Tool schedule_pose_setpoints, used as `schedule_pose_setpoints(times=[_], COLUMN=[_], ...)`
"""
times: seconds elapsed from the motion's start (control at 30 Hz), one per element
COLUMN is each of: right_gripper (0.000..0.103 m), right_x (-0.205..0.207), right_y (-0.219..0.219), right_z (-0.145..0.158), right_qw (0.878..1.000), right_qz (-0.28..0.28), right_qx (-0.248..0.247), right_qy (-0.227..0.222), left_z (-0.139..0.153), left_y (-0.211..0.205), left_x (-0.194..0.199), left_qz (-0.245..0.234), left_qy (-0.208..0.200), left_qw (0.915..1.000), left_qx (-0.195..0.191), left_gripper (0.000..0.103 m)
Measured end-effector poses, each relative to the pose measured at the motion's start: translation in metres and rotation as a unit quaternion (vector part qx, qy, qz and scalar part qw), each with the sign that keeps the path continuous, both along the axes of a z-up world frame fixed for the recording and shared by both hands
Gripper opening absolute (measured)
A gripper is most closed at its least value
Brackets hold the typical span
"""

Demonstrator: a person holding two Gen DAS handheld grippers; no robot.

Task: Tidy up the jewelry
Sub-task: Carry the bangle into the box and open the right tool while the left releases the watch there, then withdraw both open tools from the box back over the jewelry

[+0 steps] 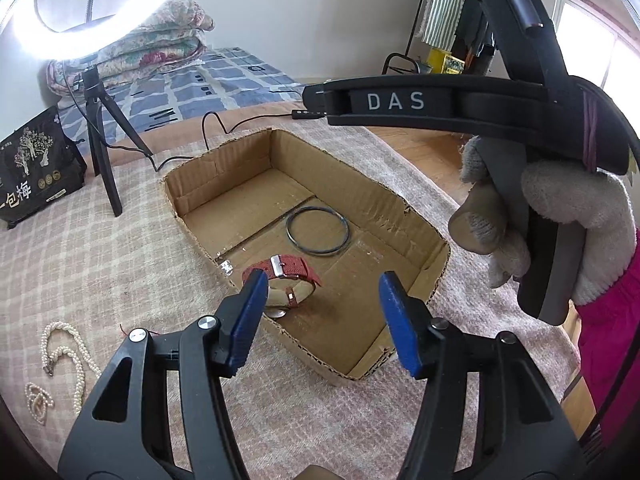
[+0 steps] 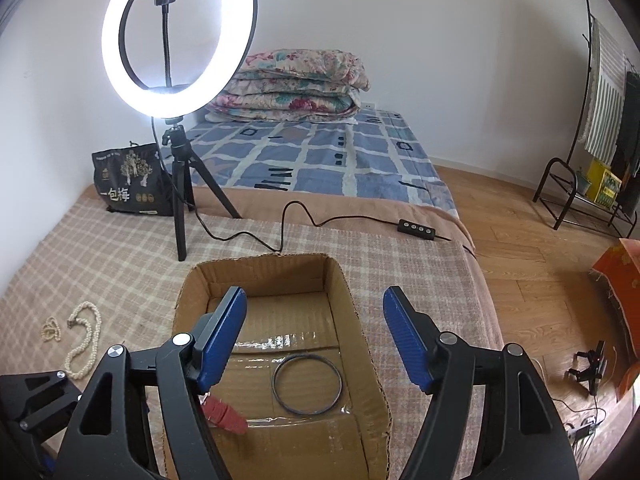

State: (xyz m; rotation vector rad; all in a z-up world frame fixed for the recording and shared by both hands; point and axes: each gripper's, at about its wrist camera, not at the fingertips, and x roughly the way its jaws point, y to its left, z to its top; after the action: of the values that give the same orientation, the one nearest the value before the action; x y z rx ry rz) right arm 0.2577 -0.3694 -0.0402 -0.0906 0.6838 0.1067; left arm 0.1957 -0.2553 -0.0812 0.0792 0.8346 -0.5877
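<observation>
Both tools, left (image 1: 322, 304) and right (image 2: 314, 330), hang spread over the box (image 1: 424, 236); a careless descent could crush the watch (image 1: 288, 276).

Left wrist cam sits low at near-left corner of cardboard box (image 1: 416, 216), angled across it toward right hand's handle, pretty close. Right wrist cam hangs above box's near end (image 2: 360, 320), facing ring light (image 2: 180, 40) and bed. Both catch box interior, bangle (image 1: 318, 231), watch (image 1: 282, 276).
</observation>
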Motion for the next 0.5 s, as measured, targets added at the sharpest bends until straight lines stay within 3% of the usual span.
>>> schedule_pose_setpoints(times=[0.5], right_gripper=[0.071], right_x=[-0.033], right_y=[0.011], right_z=[0.032], right_qw=[1.0], right_qz=[-0.013], right_qx=[-0.001], right_qy=[-0.017], left_z=[0.031], left_y=[0.04], left_x=[-0.029], left_qz=[0.024], left_qy=[-0.028], left_qw=[0.9993], left_qx=[0.009], left_gripper=[0.059])
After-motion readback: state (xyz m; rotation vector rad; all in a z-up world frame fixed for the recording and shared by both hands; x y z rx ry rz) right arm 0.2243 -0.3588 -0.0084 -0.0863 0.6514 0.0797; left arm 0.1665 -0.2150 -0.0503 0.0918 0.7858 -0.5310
